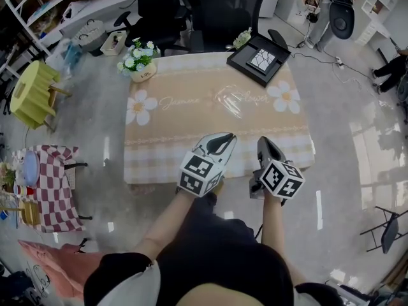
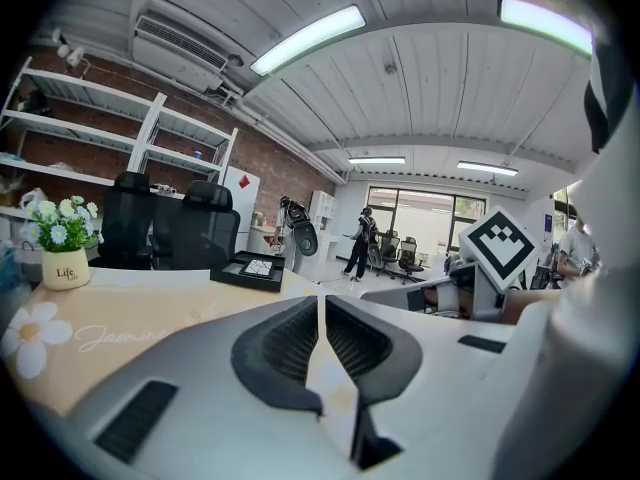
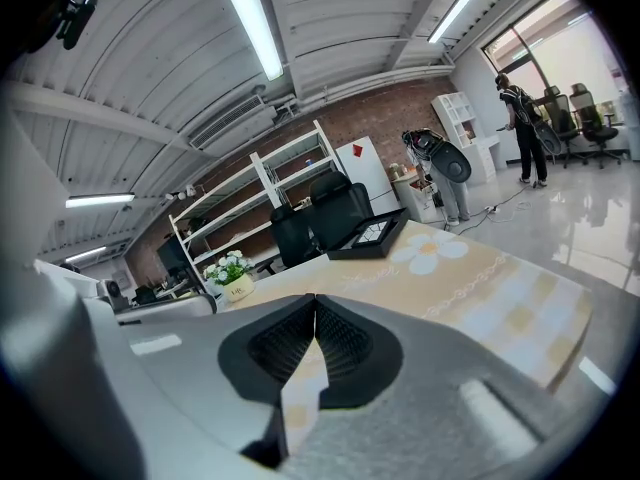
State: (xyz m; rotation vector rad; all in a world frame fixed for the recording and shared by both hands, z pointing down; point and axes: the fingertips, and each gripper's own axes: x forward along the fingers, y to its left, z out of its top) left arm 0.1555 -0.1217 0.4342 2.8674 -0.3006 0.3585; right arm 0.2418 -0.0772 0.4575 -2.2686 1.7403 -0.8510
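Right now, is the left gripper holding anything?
No, the left gripper has its jaws shut tip to tip with nothing between them.

The light is bright and even. Ceiling tubes (image 2: 305,40) burn white in both gripper views, and the far windows (image 2: 420,213) blow out. In the head view glare sits on the far half of the table (image 1: 191,139) and streaks the floor (image 1: 376,136) at right. Every view bows hard at its edges, and the gripper views have dark corners. The left gripper (image 2: 321,303) and right gripper (image 3: 315,303), close to their lenses, look soft.
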